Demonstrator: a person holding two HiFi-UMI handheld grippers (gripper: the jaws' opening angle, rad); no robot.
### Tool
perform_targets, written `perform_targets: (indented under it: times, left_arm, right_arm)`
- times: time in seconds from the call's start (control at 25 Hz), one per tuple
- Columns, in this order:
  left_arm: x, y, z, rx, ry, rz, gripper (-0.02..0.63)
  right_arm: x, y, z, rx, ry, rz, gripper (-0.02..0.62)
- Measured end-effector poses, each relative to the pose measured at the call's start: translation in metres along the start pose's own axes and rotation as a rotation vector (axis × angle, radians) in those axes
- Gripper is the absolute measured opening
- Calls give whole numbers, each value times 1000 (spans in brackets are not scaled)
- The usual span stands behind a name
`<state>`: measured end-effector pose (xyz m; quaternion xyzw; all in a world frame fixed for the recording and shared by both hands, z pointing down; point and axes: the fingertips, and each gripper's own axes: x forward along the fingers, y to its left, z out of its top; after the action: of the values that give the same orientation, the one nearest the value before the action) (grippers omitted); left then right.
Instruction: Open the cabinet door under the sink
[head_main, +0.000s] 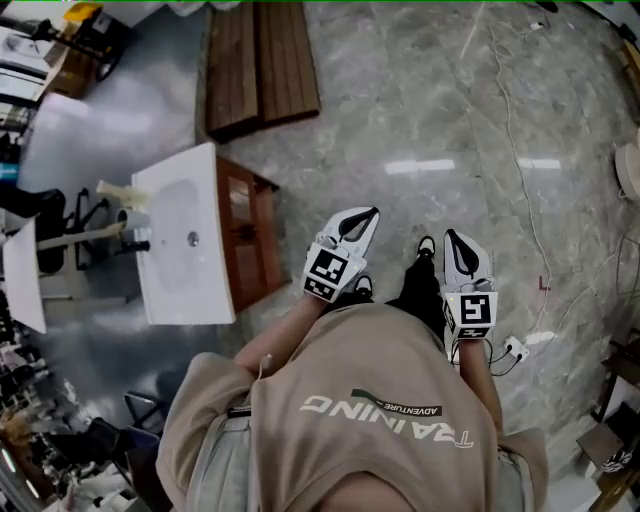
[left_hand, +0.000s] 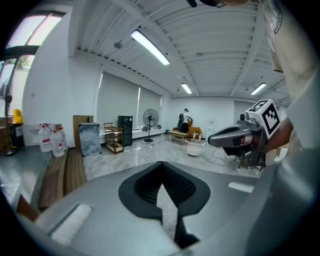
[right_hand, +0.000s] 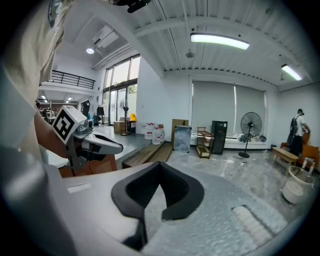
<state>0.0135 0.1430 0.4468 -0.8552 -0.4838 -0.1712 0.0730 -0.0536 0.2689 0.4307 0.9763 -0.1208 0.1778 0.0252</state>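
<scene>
Room: A grey marble floor (head_main: 480, 120) is seen, with a wooden platform (head_main: 260, 65) laid at its far side.
Sink: A white sink (head_main: 175, 240) is set over a brown cabinet, to the left of the person.
Cabinet door: The cabinet door (head_main: 250, 235) appears closed and is well apart from both grippers; no handle can be made out.
Left gripper: The left gripper (head_main: 370, 213) is held with its jaws together, and nothing is gripped.
Right gripper: The right gripper (head_main: 451, 236) is likewise closed and empty.
Step in hand: The cabinet is probably being approached. The door's free edge should be found first, one gripper's jaws parted before contact, and the pull made along the hinge's arc.
Writing: "TRAINING" and "ADVENTURE" are read upside down on the shirt (head_main: 380, 440).
</scene>
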Motion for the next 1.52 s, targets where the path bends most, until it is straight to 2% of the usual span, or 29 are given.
perform_targets:
  times: [0.16,0.36,0.56,0.84,1.0,1.16,1.32,1.4,1.52]
  left_arm:
    - [11,36,-1,-57,4,157,17]
    - [31,63,15,-195,-19,368,17]
    - [49,71,35,-220,-40,515,17]
    - [38,71,32,-324,-37,712,17]
    - [24,69,26,-346,-18,778,17]
    - [6,68,10,-359,15,833,17]
    - [5,72,-8,-403,-8,840,17]
    - [4,82,-11,-401,-33,836,17]
    - [-1,98,-12,-386,-52,836,17]
  right_arm:
    - [47,-17,16,-50,-30,134,2]
    - [102,-51,55,-161,-91,334,3]
    - [134,-90,55,-186,-77,458,2]
    - [162,-79,53,-201,-52,680,2]
    - [176,-56,68,-223,-98,777,2]
    - [186,-27,69,-227,-82,856,2]
    - [189,3,71,-273,-75,933,2]
    - [194,14,81,-294,-90,944,2]
    - [203,17,95,-318,-100,904,2]
